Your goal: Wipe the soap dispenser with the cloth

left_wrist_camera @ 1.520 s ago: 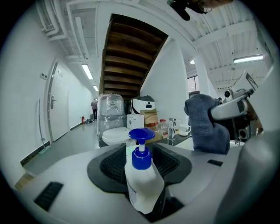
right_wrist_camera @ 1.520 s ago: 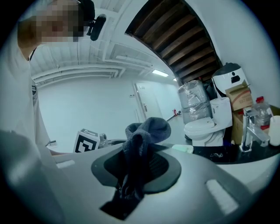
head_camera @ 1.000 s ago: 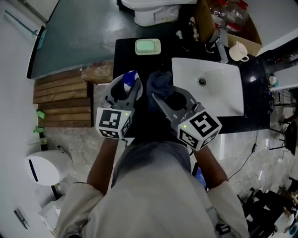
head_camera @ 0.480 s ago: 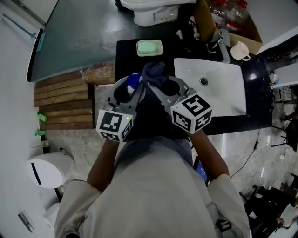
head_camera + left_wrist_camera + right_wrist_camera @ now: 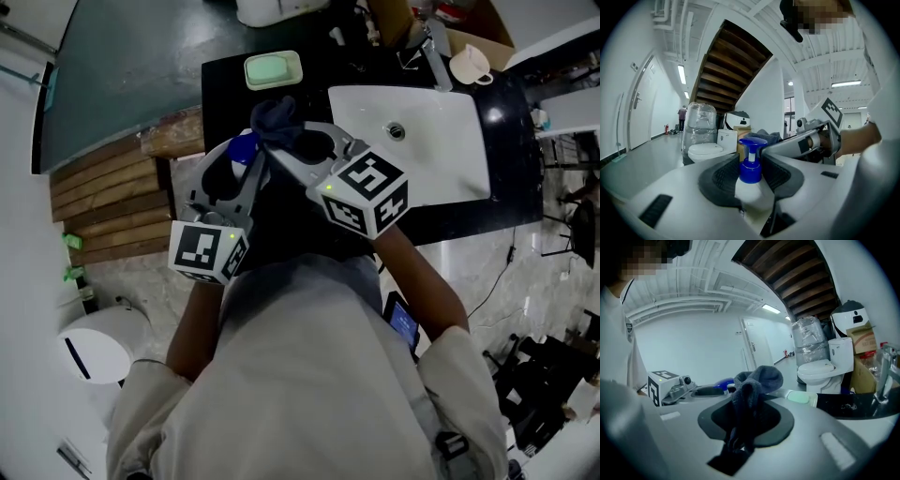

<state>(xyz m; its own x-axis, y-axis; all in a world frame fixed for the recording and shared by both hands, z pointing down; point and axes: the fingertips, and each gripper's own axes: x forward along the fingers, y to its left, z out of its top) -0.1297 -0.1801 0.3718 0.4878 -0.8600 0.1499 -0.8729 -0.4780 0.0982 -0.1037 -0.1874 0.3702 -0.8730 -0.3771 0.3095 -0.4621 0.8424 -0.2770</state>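
**Soap dispenser gripped on the left, cloth bunched on the right**

The soap dispenser (image 5: 751, 161) has a glossy blue plastic pump head with a short flat spout, a ribbed blue collar and a pale, smooth, rounded bottle. It stands upright between the dark ridged pads of the left hand-held gripper (image 5: 751, 177), whose jaws are set wide and close on the bottle's sides. In the head view it sits at the left edge of the black surface (image 5: 220, 80).

The cloth (image 5: 752, 385) is soft, dark grey-blue fabric, crumpled into a thick folded wad. The right hand-held gripper (image 5: 746, 414) pinches it between its jaws, and the loose bulk puffs out above the pads. In the head view the wad lies just beside the pump head, on its far side; whether the two touch cannot be told.

Both grippers are smooth grey moulded plastic, each carrying a cube with black-and-white square markers (image 5: 364, 192).

Beyond them a pale green soap bar (image 5: 273, 69) lies in a rounded rectangular dish on the glossy black surface. To the right a white rectangular basin (image 5: 450, 141) is set into it, with a metal tap (image 5: 433, 56) and a white cup (image 5: 469, 66) behind. To the left are wooden slats (image 5: 94, 202) on the floor
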